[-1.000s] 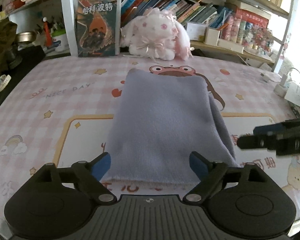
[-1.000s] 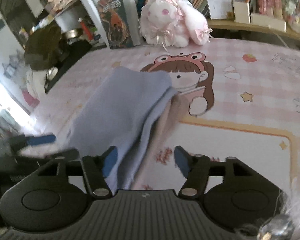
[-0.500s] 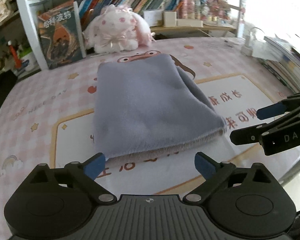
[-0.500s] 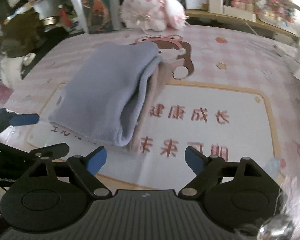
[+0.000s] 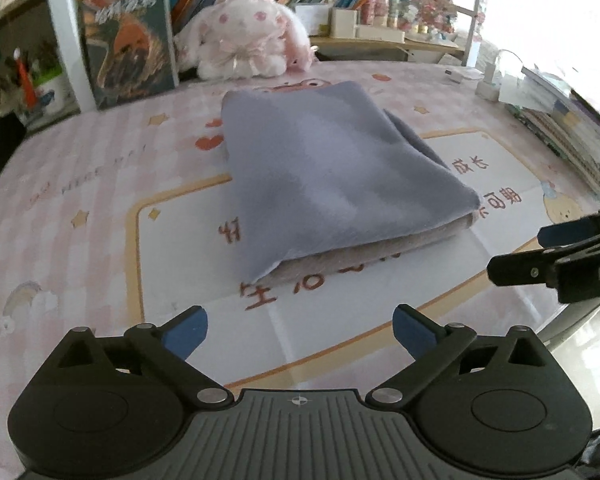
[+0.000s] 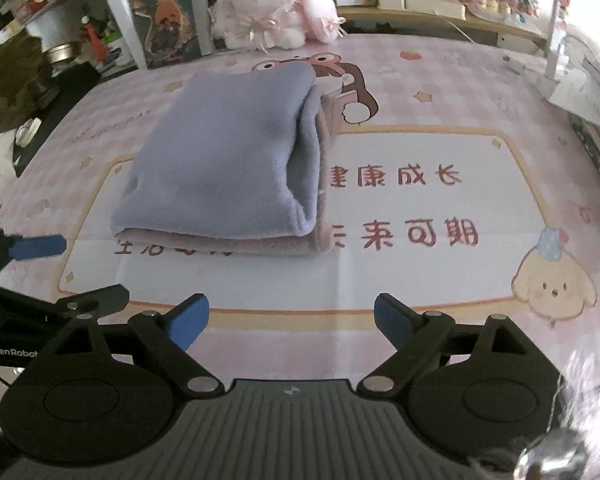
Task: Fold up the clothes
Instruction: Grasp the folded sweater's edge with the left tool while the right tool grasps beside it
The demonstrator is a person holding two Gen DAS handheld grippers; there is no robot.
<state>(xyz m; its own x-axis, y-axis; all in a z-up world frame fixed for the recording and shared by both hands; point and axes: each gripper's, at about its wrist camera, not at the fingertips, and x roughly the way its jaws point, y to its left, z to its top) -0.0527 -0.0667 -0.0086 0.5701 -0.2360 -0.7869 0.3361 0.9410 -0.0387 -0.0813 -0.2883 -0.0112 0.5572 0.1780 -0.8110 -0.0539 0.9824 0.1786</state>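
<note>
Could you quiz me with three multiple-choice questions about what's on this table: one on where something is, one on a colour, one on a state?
1. Where does the plush bunny sit?
A. On the garment
B. Behind the garment, by the bookshelf
C. On the floor

2. What colour is the top of the folded garment?
A. Lavender grey
B. Green
C. Red

3. What is the left claw doing?
A. Clamping the garment
B. Holding a book
C. Holding nothing

Key: 1 B, it sits at the table's far edge; 2 A, the upper layer is lavender grey; 3 C, its jaws stand apart, short of the garment.

"健康成长" and "未来可期" on desk mat (image 6: pixel 420 280) (red print), "GenRobot" on left hand-held gripper (image 6: pixel 60 268)
</note>
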